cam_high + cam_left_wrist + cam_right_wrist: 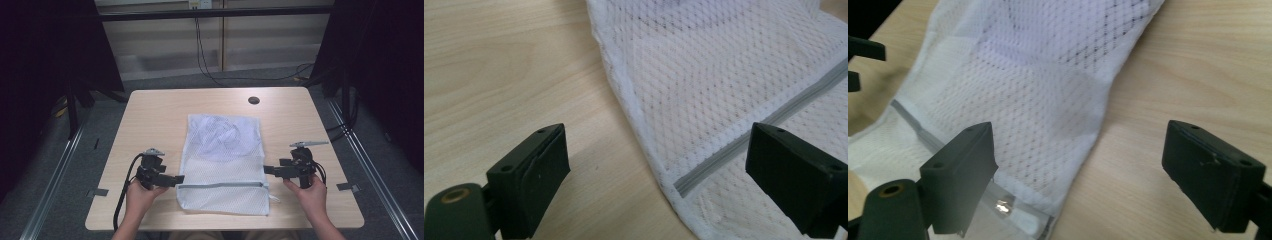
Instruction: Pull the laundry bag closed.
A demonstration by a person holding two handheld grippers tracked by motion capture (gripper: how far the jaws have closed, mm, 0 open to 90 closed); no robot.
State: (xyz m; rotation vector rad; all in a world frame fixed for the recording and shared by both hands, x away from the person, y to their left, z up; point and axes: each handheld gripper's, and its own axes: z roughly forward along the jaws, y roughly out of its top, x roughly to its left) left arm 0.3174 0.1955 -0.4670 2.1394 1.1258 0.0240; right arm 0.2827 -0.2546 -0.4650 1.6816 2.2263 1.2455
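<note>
Lying between gaping tools (179, 179) (266, 170), mesh bag (222, 160)

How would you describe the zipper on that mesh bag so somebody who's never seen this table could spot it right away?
On the light wooden table, a white mesh bag lies flat in the middle, between the left gripper and the right gripper, both open. Near the bag's closest end runs the zipper, a thin strip crossing it from side to side. It is solid grey, while everything around it is white netting.

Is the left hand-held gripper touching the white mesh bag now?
Cannot tell. In the left gripper view the left hand-held gripper is open, its jaws on either side of the white mesh bag edge near the zipper, but neither contact nor a gap is plain.
</note>
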